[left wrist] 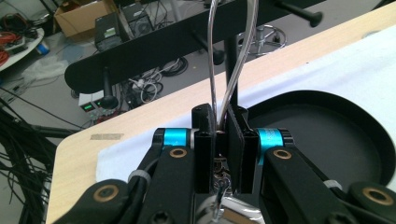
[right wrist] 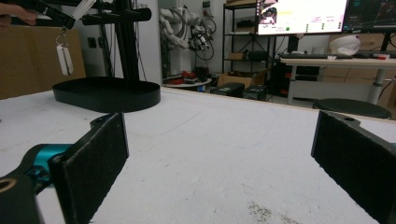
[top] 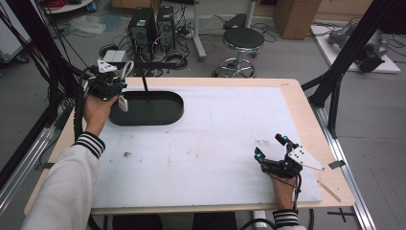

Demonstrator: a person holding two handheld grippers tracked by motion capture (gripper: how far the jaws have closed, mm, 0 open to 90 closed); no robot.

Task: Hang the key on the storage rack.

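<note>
My left gripper (top: pixel 111 84) hangs over the left end of a black oval tray (top: pixel 163 112), shut on a clear plastic loop (top: pixel 128 68). A white tag (top: pixel 123 103) dangles below it. In the left gripper view the loop (left wrist: pixel 233 56) rises from the closed jaws toward the stand's black crossbar (left wrist: pixel 187 39) with its pegs. The upright post (left wrist: pixel 231 70) stands just behind, rising from the tray (left wrist: pixel 327 121). My right gripper (top: pixel 270 146) rests open on the white mat at the front right, with nothing between its pads (right wrist: pixel 98 154). Far off it sees the tray (right wrist: pixel 107 95) and the tag (right wrist: pixel 64 58).
A white mat (top: pixel 201 143) covers most of the wooden table. Behind the table stand a round stool (top: pixel 243 40) and computer towers (top: pixel 152 26) amid cables. Black frame struts (top: pixel 335 81) rise by the table's right edge.
</note>
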